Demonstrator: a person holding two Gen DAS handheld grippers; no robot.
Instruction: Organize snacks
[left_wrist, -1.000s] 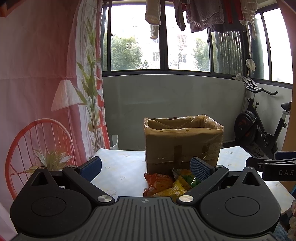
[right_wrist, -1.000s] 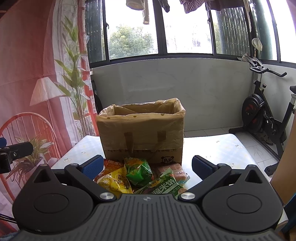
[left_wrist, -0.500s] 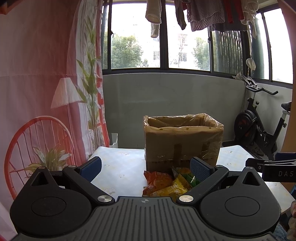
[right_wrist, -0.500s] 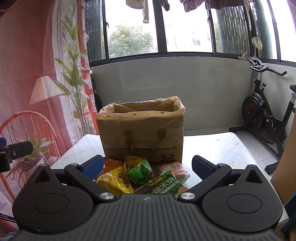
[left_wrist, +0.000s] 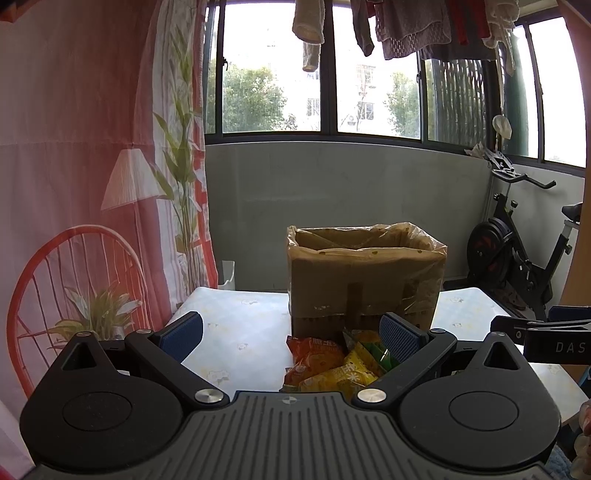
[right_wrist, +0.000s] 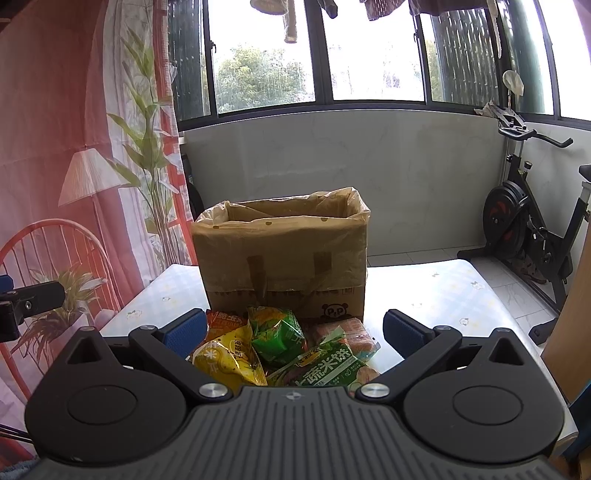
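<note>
A cardboard box (left_wrist: 365, 275) (right_wrist: 284, 258) lined with a clear plastic bag stands open-topped on the table. In front of it lies a heap of snack packets: an orange packet (left_wrist: 314, 352), a yellow packet (right_wrist: 225, 360) (left_wrist: 349, 374), a green packet (right_wrist: 277, 332), a green rice-cracker pack (right_wrist: 328, 365) and a reddish pack (right_wrist: 351, 330). My left gripper (left_wrist: 291, 332) is open, above the table and left of the heap, holding nothing. My right gripper (right_wrist: 295, 328) is open too, hovering over the near side of the heap with nothing between its fingers.
The table (right_wrist: 424, 291) has a pale patterned cloth. A printed pink curtain (left_wrist: 74, 184) hangs on the left. An exercise bike (right_wrist: 524, 229) stands on the floor at the right. Laundry (left_wrist: 406, 26) hangs over the windows. A brown panel (right_wrist: 572, 325) edges the right side.
Both views have drifted slightly; the box and packets sit a touch lower in the right wrist view. Neither gripper has changed its opening and the snacks have not moved.
</note>
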